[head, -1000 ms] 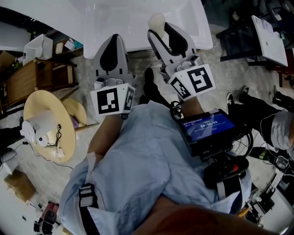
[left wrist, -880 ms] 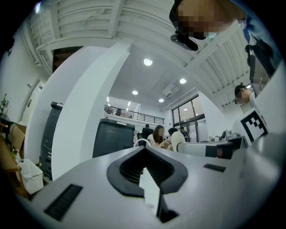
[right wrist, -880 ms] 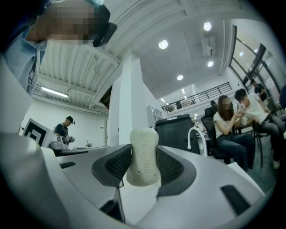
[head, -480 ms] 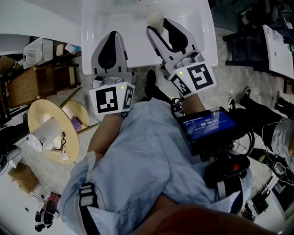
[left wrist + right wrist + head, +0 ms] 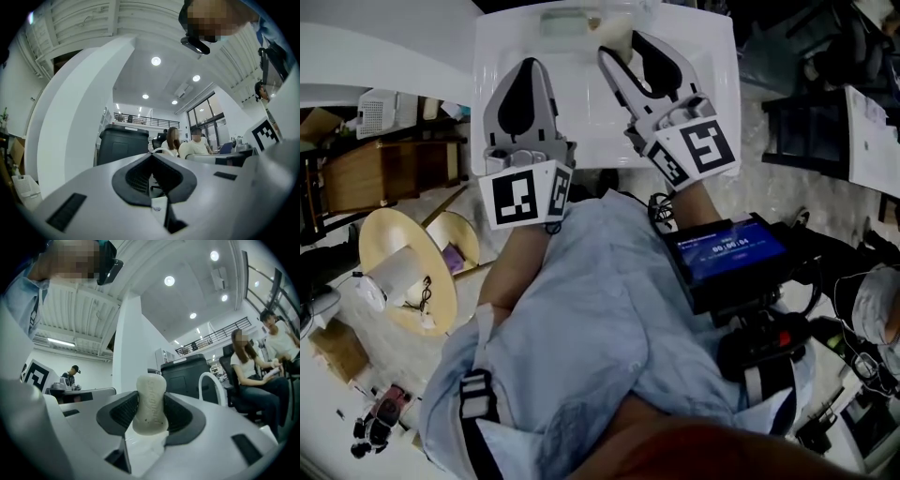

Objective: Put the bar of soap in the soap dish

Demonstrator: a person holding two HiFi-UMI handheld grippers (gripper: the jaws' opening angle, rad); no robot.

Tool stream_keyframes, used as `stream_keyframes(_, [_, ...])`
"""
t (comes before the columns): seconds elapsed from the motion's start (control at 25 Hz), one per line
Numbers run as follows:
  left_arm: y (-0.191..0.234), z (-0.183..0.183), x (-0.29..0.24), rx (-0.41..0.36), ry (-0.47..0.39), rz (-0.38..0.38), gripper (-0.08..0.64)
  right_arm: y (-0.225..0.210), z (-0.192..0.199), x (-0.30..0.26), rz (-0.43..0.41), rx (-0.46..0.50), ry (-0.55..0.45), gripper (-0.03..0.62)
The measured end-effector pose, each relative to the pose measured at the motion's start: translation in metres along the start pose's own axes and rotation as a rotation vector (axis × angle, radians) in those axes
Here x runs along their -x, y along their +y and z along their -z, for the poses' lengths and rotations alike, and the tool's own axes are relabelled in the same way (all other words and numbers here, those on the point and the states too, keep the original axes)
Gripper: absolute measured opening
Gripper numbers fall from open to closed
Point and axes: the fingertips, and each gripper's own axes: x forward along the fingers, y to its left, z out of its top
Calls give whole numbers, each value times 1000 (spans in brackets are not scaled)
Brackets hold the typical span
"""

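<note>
A pale, cream bar of soap stands upright between the dark pads of my right gripper, which is shut on it. In the head view the right gripper holds the soap over a white sink. Just beyond it, at the sink's back edge, lies a pale green soap dish. My left gripper hangs over the sink's left part, shut with nothing in it. Its tips meet in the left gripper view.
A round wooden table with a white appliance stands at the lower left, and a wooden shelf stands beside the sink. A device with a blue screen hangs at my right hip. Dark furniture stands to the right.
Both grippers have moved forward over the white sink, the right one still holding the soap. The soap dish at the sink's back has come into view.
</note>
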Motion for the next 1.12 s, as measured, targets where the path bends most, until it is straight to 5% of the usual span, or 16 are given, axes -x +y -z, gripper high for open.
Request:
stream_keyframes(0.32, [5, -3, 0, -8, -17, -26, 8, -1, -2, -9, -26, 12, -6, 184])
stream_keyframes(0.84, [61, 45, -41, 2, 12, -28, 8, -23, 44, -72, -5, 10, 43, 184])
stream_keyframes(1.12, [73, 91, -67, 82, 126, -40, 8, -47, 88, -96, 3, -40, 183, 184])
